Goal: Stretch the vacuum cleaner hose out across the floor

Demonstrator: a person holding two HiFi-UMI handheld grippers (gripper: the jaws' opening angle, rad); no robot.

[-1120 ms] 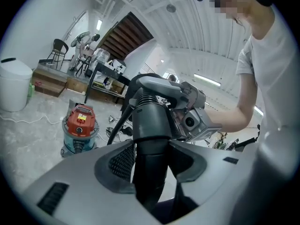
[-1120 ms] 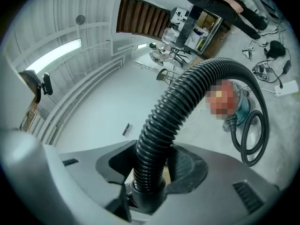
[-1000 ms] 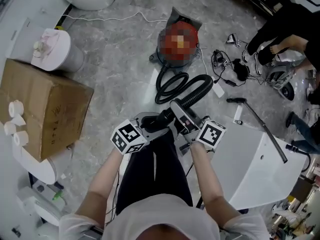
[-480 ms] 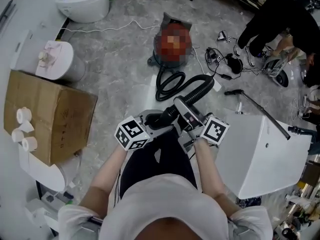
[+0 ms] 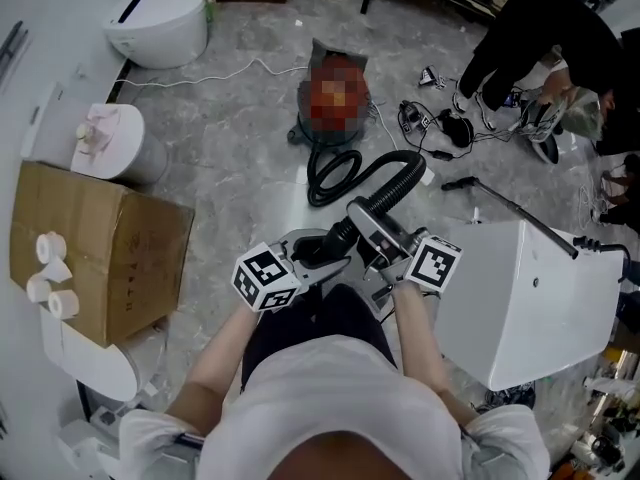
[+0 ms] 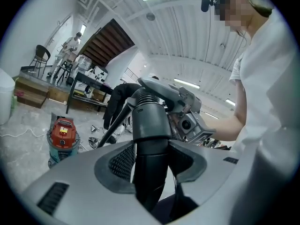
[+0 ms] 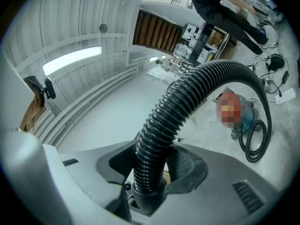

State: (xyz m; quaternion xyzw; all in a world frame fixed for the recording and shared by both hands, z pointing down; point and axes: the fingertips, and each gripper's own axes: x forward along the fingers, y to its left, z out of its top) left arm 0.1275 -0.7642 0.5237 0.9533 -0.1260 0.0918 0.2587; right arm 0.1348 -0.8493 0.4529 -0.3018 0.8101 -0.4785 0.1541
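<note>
The black ribbed vacuum hose (image 5: 398, 180) runs from the red vacuum cleaner (image 5: 335, 103) through a floor coil (image 5: 335, 173) up to both grippers in front of my body. My left gripper (image 5: 320, 251) is shut on the hose's smooth black end cuff (image 6: 150, 135). My right gripper (image 5: 372, 238) is shut on the ribbed hose (image 7: 154, 149) just beyond the cuff, and it shows behind the cuff in the left gripper view as the right gripper (image 6: 187, 116). In the right gripper view the hose arches over toward the vacuum cleaner (image 7: 232, 111). Both grippers hold the hose end well above the floor.
A cardboard box (image 5: 95, 248) and a white lidded bin (image 5: 108, 128) stand at the left. A white cabinet (image 5: 530, 298) stands close at the right. A metal wand (image 5: 510, 213) and cables (image 5: 440, 123) lie on the floor beside a crouching person (image 5: 540, 28).
Both grippers have kept their hold and risen with the hose end. The vacuum cleaner and the hose coil have slid up the head view, farther from me.
</note>
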